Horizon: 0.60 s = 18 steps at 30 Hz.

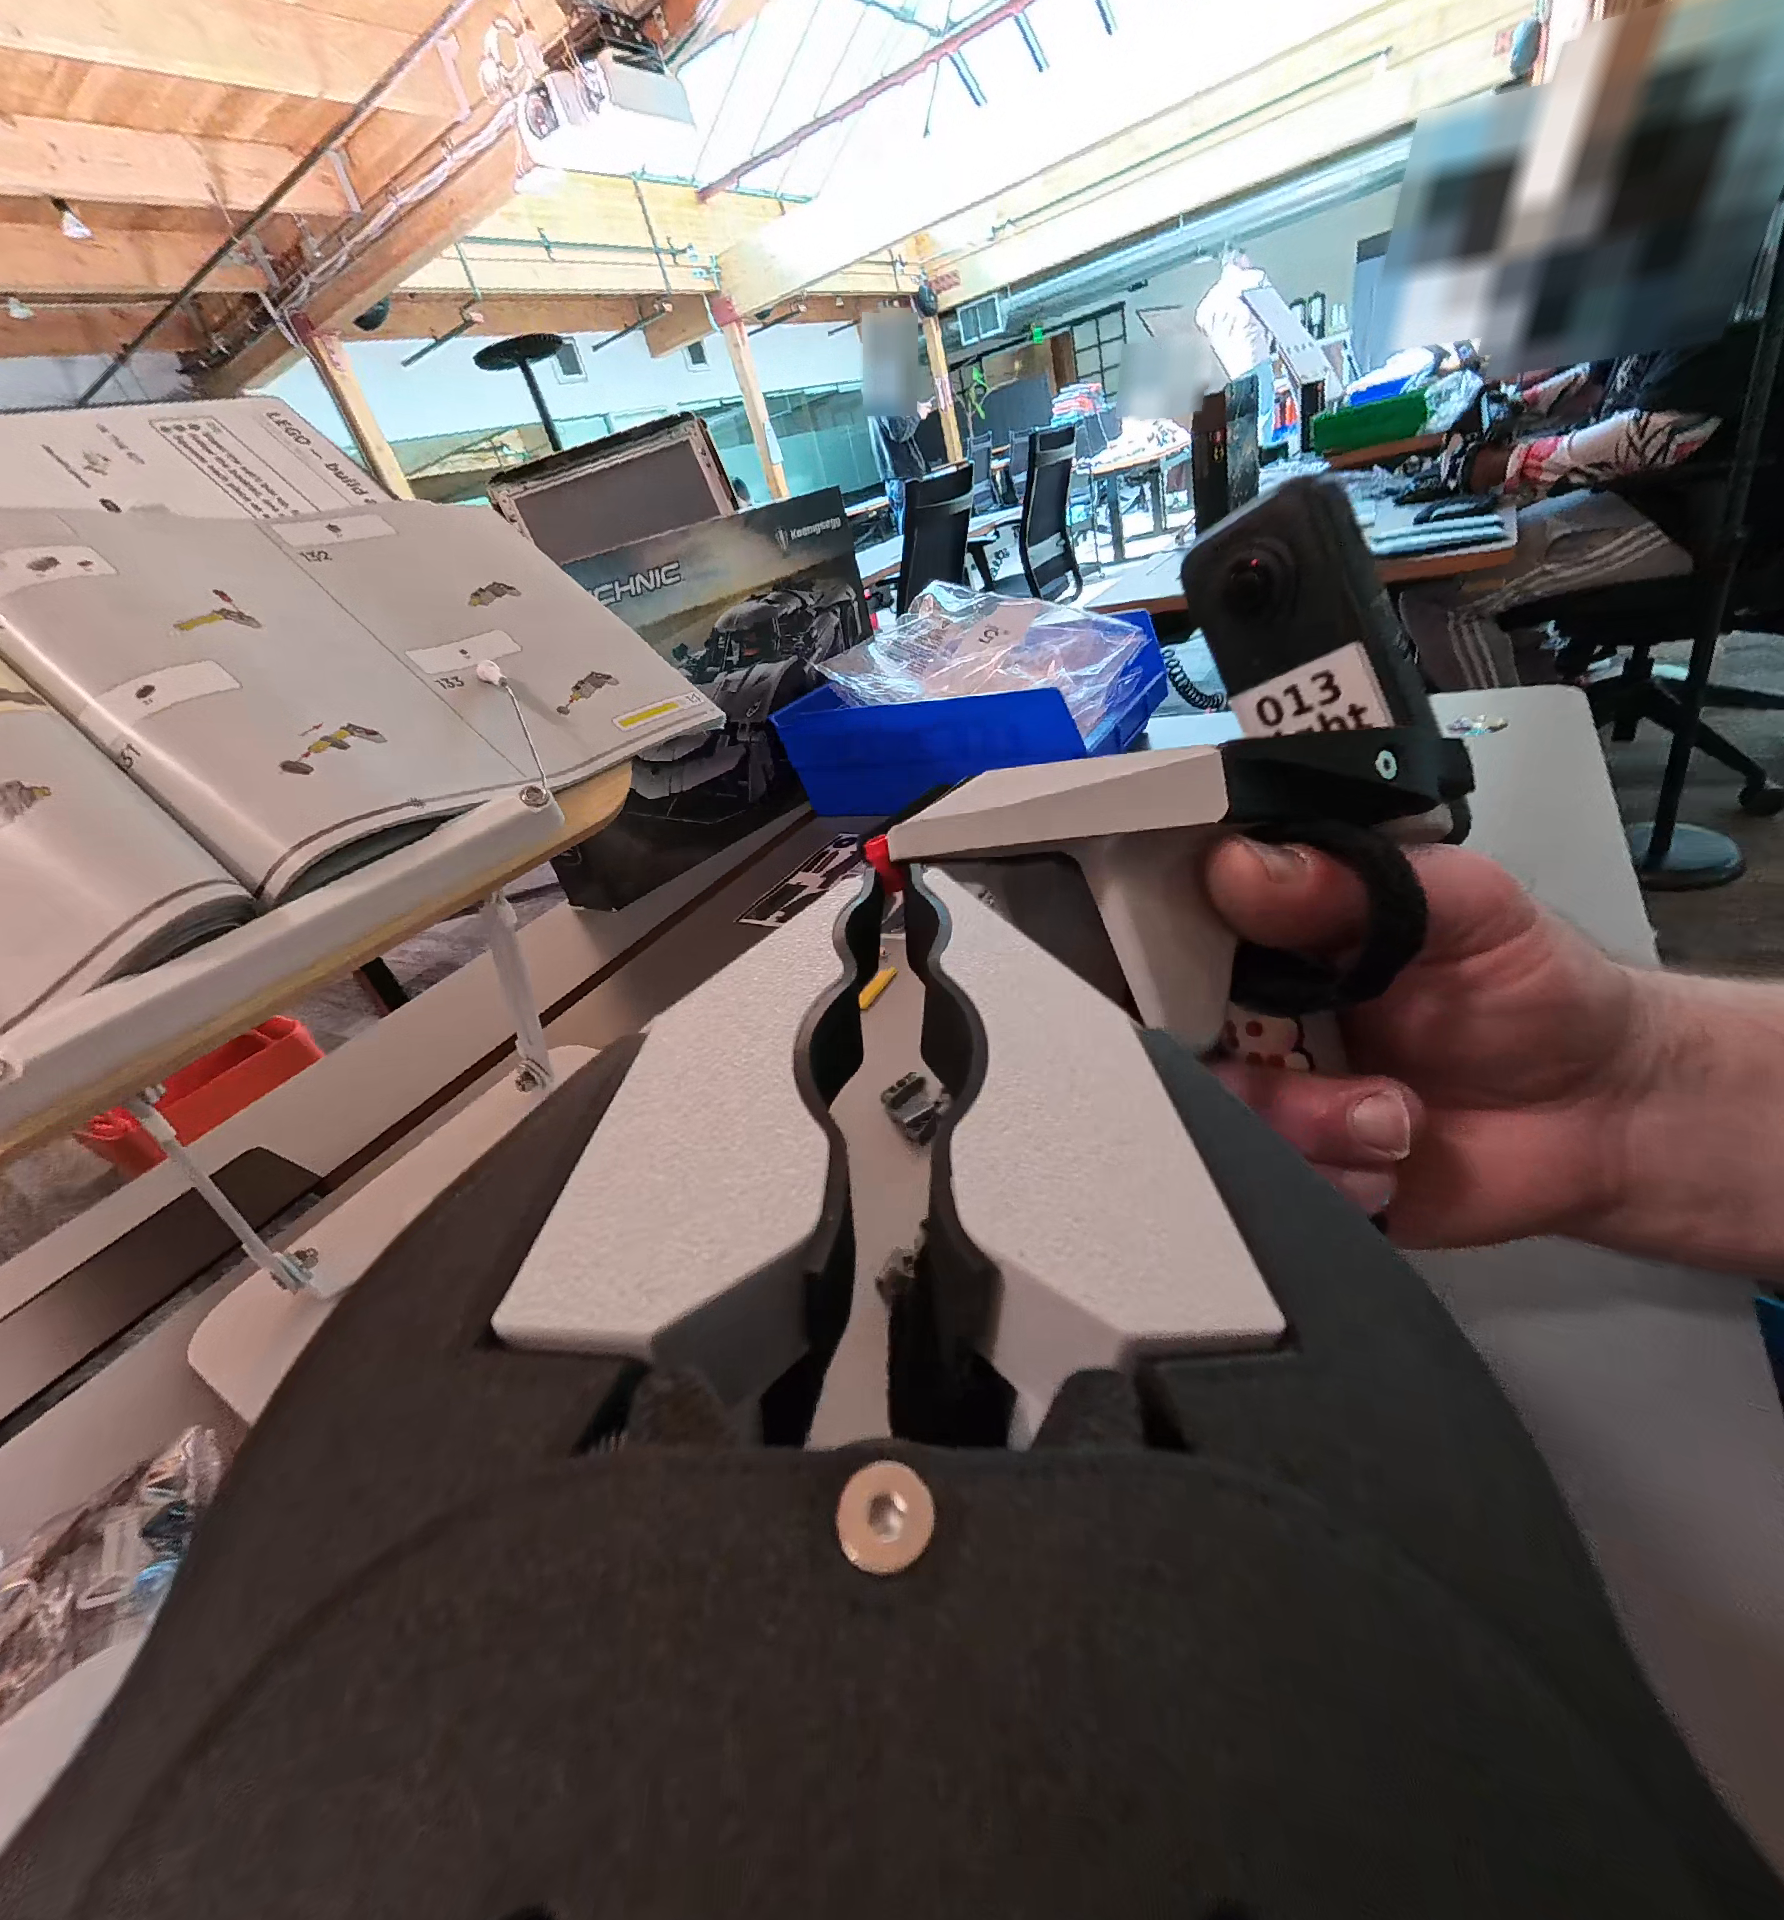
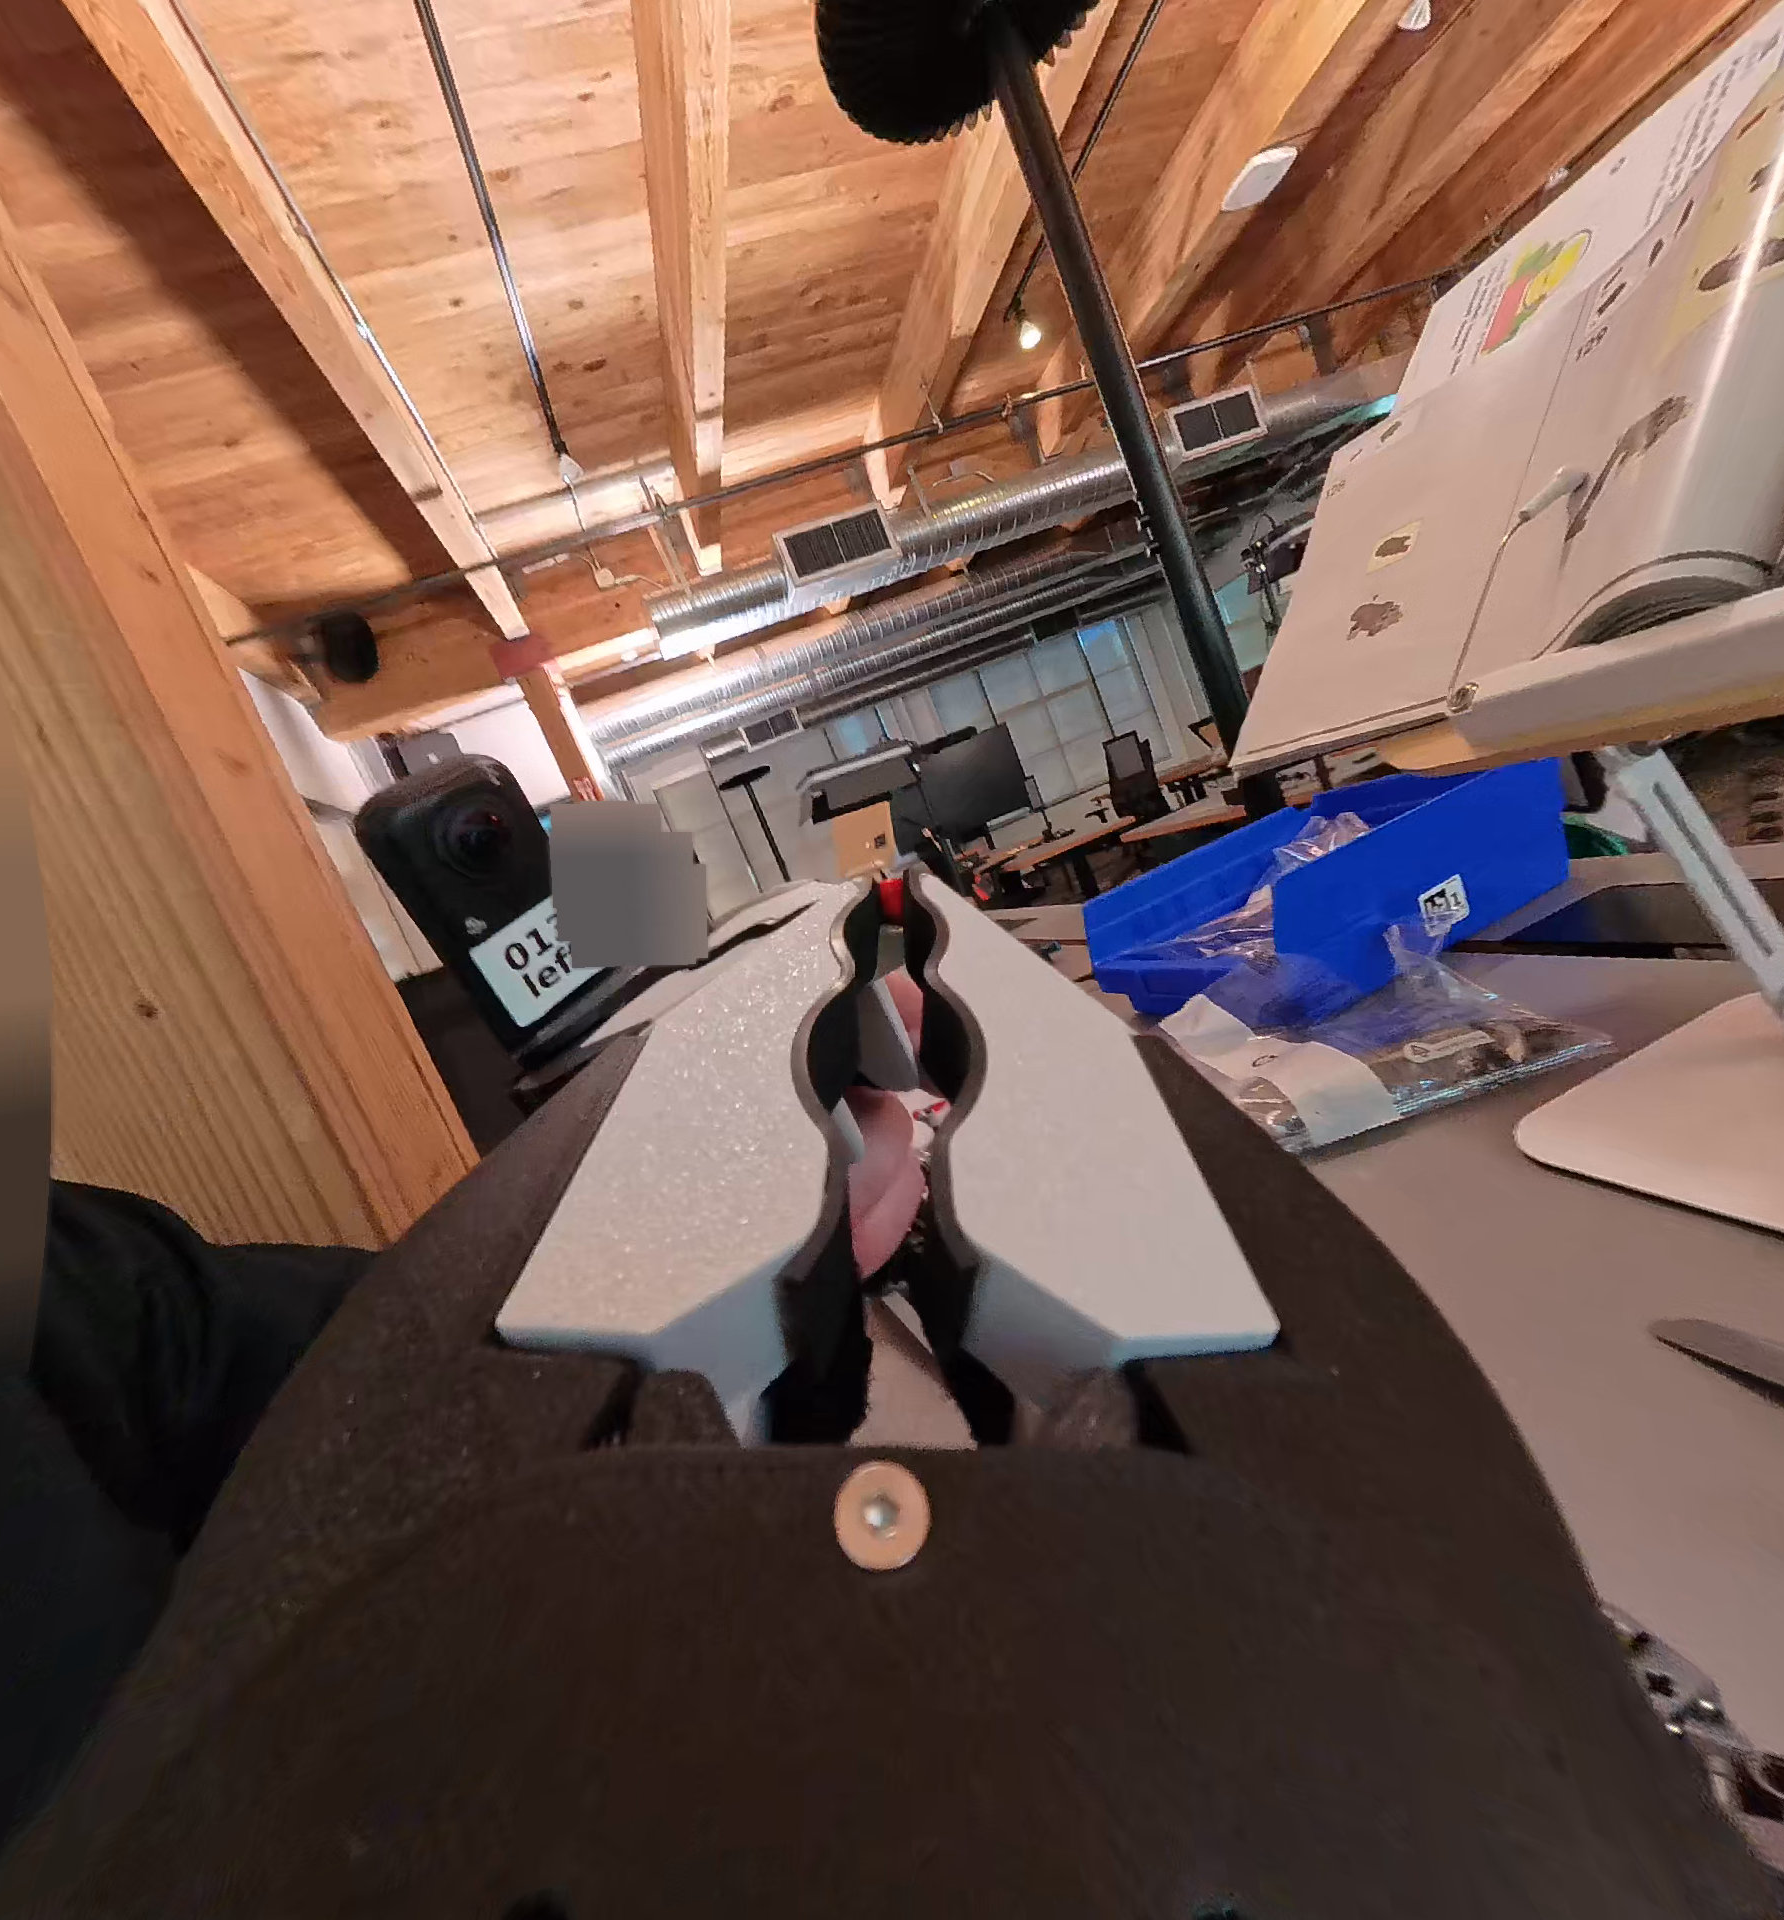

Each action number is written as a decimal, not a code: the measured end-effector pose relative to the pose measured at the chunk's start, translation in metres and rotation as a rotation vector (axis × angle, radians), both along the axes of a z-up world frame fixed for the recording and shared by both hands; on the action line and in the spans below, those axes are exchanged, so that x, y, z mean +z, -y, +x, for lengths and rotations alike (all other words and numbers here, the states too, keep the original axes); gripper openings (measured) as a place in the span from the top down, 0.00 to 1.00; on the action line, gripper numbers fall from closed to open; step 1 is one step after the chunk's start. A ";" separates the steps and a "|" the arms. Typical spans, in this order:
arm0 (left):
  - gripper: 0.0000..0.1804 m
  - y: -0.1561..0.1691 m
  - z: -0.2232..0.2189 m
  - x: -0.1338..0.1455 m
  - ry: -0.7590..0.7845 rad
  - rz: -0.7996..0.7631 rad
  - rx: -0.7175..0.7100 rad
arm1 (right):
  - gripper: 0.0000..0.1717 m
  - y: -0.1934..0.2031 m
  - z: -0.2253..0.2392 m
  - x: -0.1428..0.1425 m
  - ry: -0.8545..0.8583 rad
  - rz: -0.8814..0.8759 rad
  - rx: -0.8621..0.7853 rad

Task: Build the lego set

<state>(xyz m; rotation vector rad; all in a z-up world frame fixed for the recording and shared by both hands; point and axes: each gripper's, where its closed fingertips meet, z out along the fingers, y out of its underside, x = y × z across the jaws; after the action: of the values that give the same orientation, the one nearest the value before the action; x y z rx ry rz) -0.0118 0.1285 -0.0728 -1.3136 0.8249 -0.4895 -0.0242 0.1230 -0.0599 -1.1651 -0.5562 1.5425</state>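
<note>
Left gripper point(image 1: 890, 883) and right gripper point(image 2: 893, 902) — tips meeting above the bench point(image 1: 1553, 727), both pinching one small red peg point(image 1: 880, 854); misaligned pulling could plausibly twist it free — dropping it.

Open-plan workshop. Timber ceiling point(image 2: 368, 260) with exposed beams running overhead; silver ventilation ducts point(image 2: 867, 613) hanging beneath. Skylight point(image 1: 867, 83) letting in bright daylight. Far wall of gridded windows point(image 2: 1054, 707) glowing pale. Black office chairs point(image 1: 981, 540) standing at long desks point(image 1: 1490, 561) across the room. Black floor lamp pole point(image 2: 1127, 416) rising close by. Wooden post point(image 2: 140, 727) standing near.
</note>
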 end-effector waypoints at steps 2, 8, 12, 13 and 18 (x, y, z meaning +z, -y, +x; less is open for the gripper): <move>0.99 0.001 0.000 0.000 -0.036 0.030 0.012 | 0.99 0.001 0.001 0.000 0.042 0.035 -0.021; 0.99 0.001 -0.001 -0.001 -0.207 0.196 0.098 | 0.99 0.004 0.002 -0.003 0.262 0.147 -0.139; 0.99 0.000 0.000 -0.004 -0.359 0.322 0.167 | 0.99 0.005 0.005 -0.008 0.474 0.237 -0.209; 0.99 0.000 0.001 -0.006 -0.401 0.346 0.180 | 0.99 0.005 0.006 -0.010 0.531 0.260 -0.217; 0.99 0.001 0.004 -0.009 -0.562 0.461 0.240 | 0.99 0.006 0.010 -0.015 0.740 0.365 -0.239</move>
<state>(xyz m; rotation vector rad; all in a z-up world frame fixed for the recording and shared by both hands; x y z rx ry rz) -0.0078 0.1277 -0.0823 -1.1003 1.1400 0.2709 -0.0140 0.1170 -0.0747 -1.4334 -1.0877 0.7284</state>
